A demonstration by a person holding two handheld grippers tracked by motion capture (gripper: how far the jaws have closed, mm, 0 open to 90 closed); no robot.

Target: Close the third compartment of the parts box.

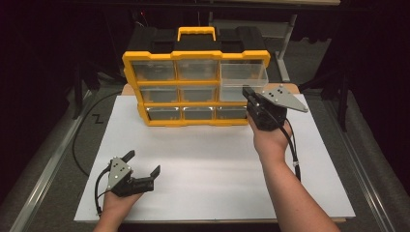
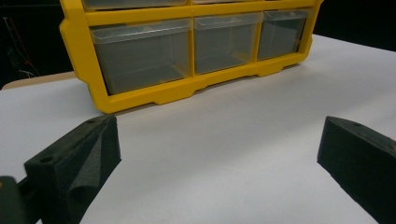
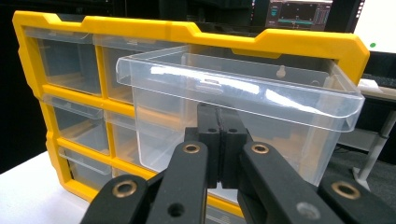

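**Top-right drawer partly out**

High view: clear plastic drawer (image 1: 243, 73) jutted from the yellow nine-bin organiser (image 1: 196, 84); right gripper (image 1: 252, 96) at its front.
Left gripper view: left gripper (image 2: 219, 154) gaped, empty, before the organiser.
Right gripper view: jaws closed under the drawer's lip; full removal remained.

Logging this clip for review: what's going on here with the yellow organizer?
A person works two tongs at a white table. The right tongs, jaws closed together, sit against the front of the clear top-right drawer, which is pulled partway out of the yellow organizer. The left tongs rest open near the table's front-left, holding nothing. The other drawers sit pushed in.
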